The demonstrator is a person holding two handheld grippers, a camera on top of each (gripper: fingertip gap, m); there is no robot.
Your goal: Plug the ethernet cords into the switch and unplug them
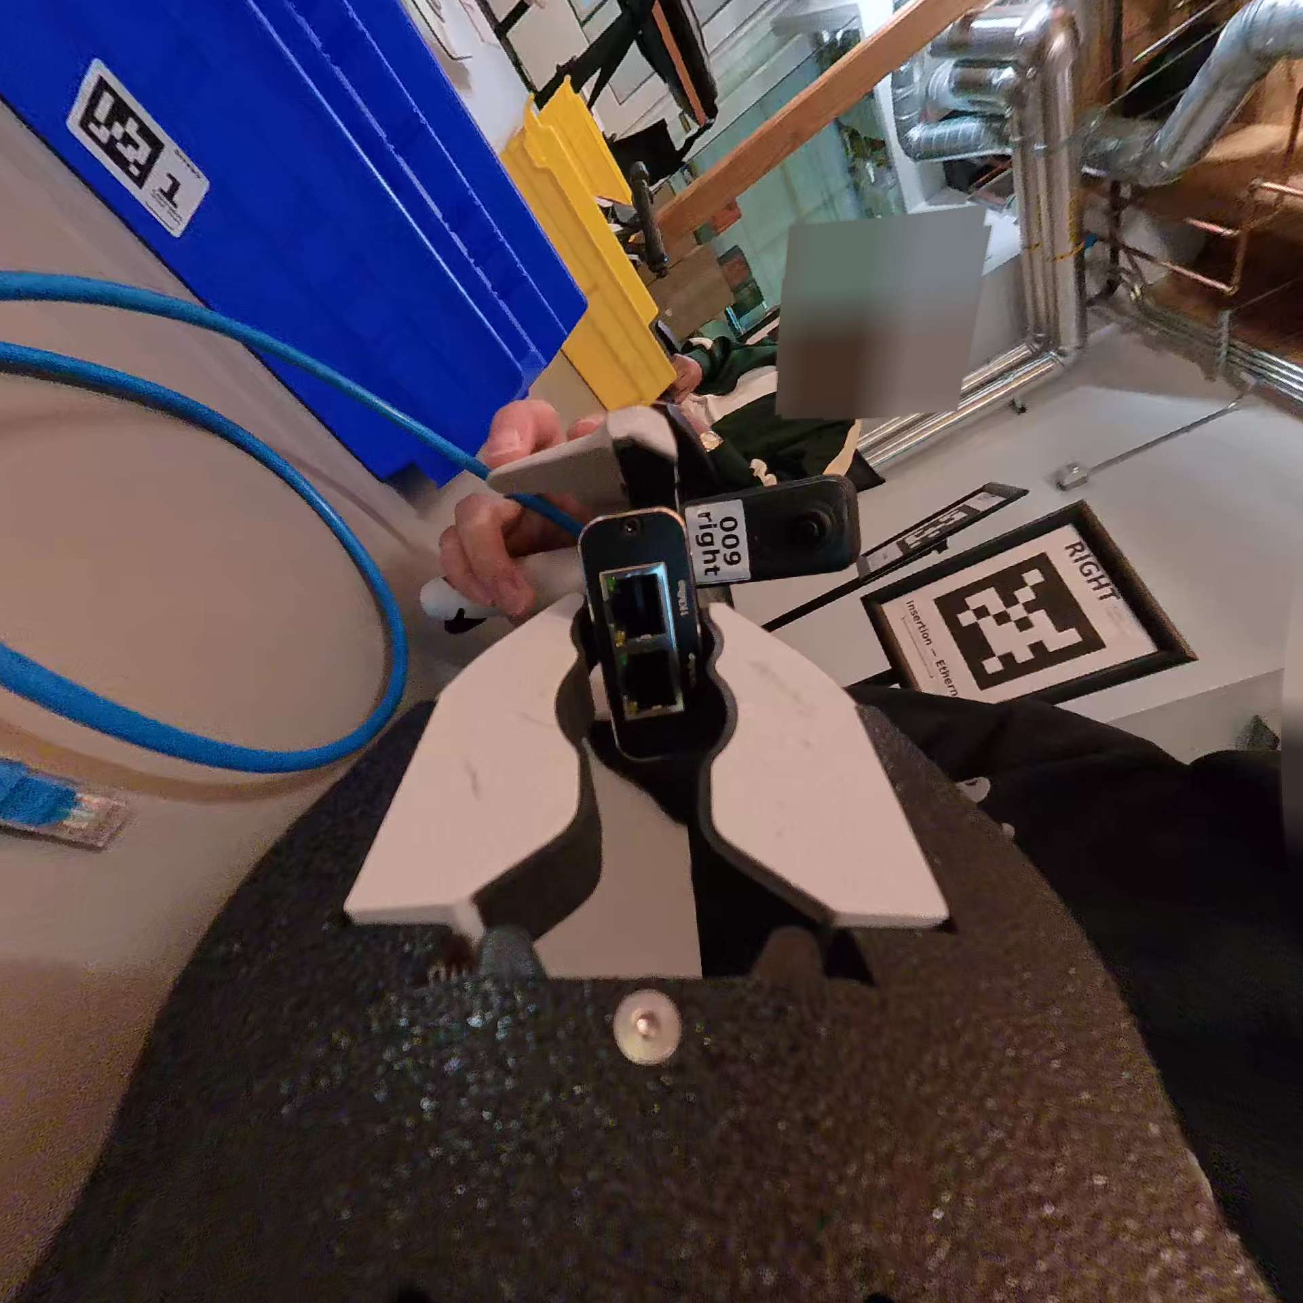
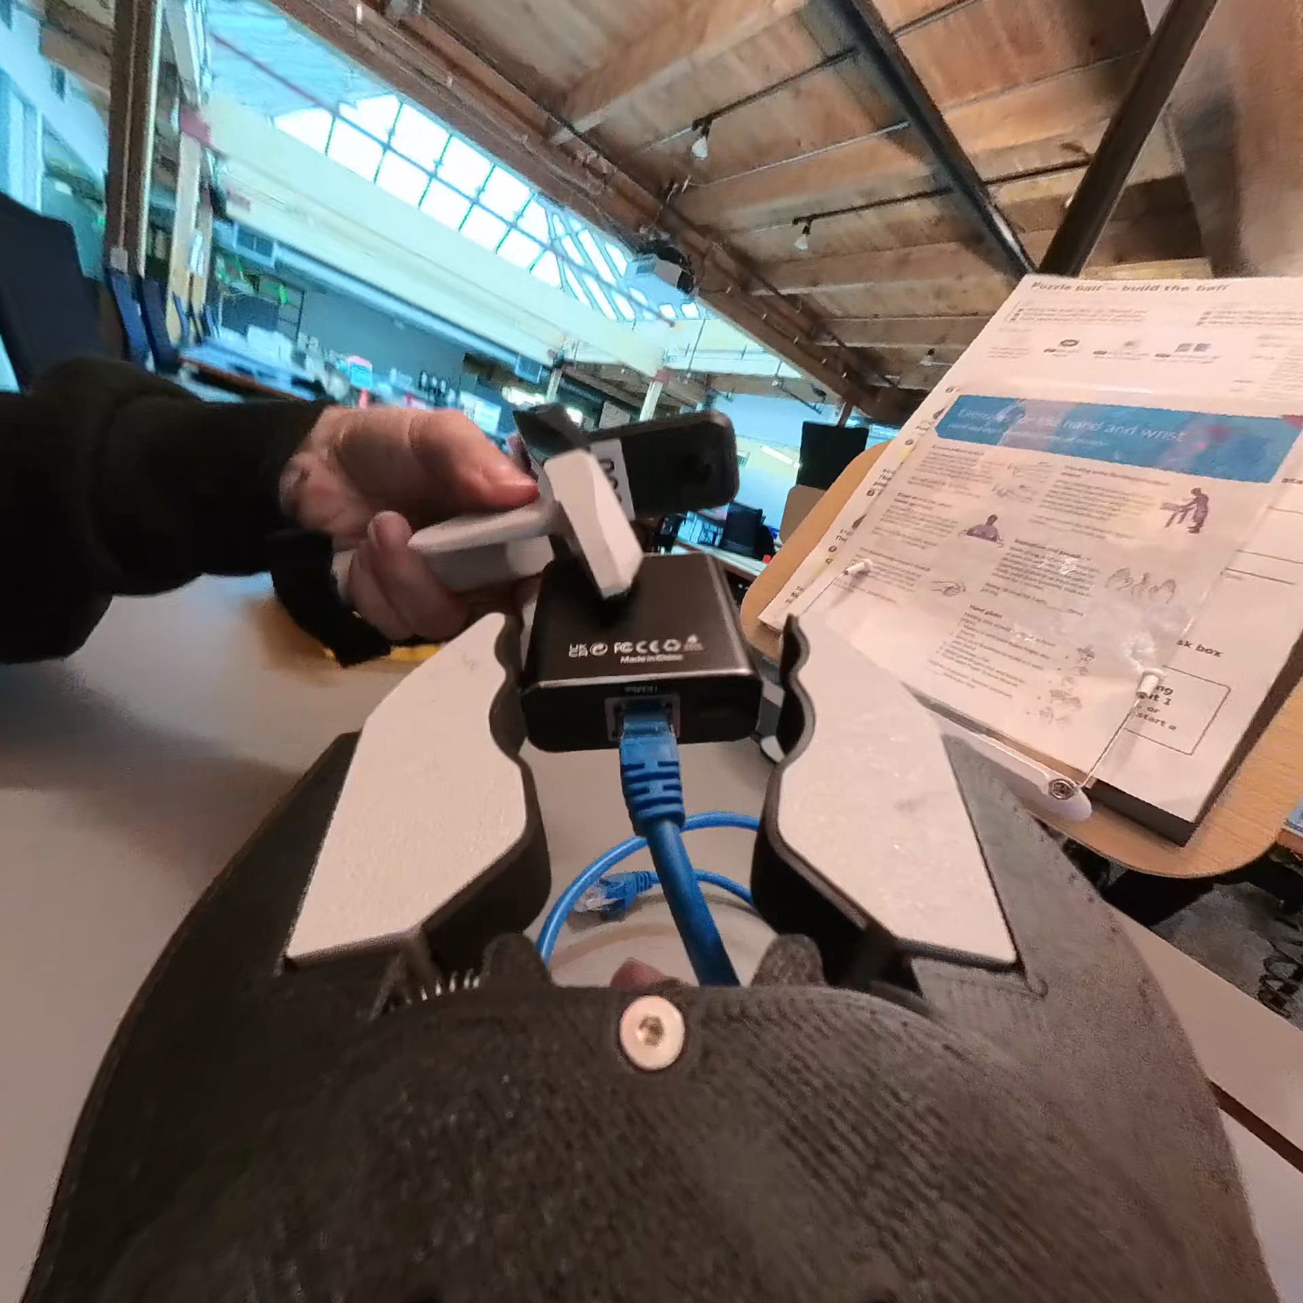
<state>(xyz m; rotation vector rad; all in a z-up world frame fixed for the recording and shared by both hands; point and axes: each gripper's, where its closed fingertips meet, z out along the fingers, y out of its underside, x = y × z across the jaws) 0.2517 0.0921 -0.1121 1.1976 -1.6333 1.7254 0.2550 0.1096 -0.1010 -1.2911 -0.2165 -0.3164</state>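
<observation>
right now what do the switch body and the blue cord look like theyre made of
The switch looks like dark metal, perhaps anodised, with a smooth satin sheen; painted plastic is possible. Its ports have shiny silver metal rims. The blue cord looks like flexible matte plastic or rubber jacket, with a ribbed boot; its loose plug is clear plastic.

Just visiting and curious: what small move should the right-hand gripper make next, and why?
Probably back the right gripper off and reach for the loose plug on the table. Its fingers stand open around the blue plug, which looks seated in the switch, while the left gripper holds the switch with two ports empty.
</observation>
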